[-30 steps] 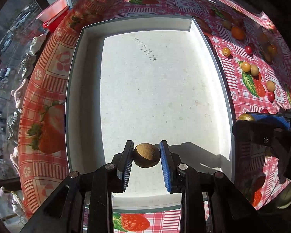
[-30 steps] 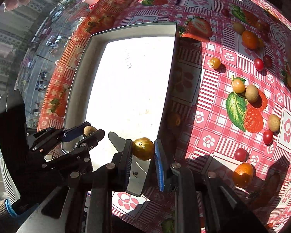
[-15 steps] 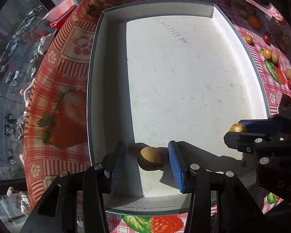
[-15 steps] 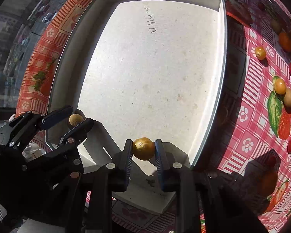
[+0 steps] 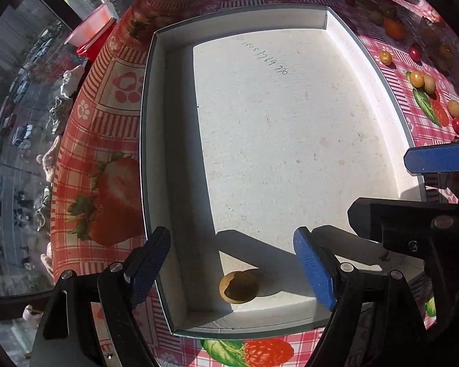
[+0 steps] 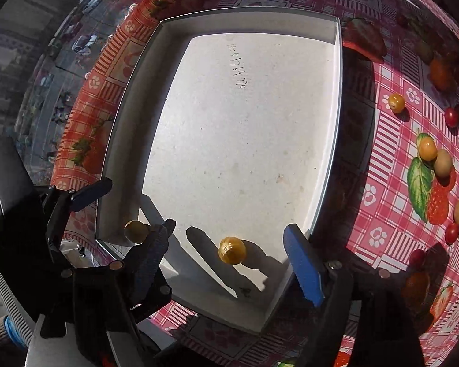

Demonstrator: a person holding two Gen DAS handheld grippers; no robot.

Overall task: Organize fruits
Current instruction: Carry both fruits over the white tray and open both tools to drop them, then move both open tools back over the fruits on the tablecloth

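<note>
The left gripper has its jaws spread wide, and it holds nothing. Between its two fingers, near the close wall of the white tray, a brown round fruit lies on the tray floor, apart from both pads. The right gripper is spread wide too. A yellow round fruit sits on the tray floor between its fingers, and it touches neither of them. In the right wrist view the brown fruit is seen to the left, close to the corner of the tray, partly behind the dark finger.

Farther in, the floor of the tray is bare except for a handwritten number. Beyond the right wall of the tray, on the red checked tablecloth, more small fruits are scattered: yellow, tan, red and orange ones, well apart from the tray.
</note>
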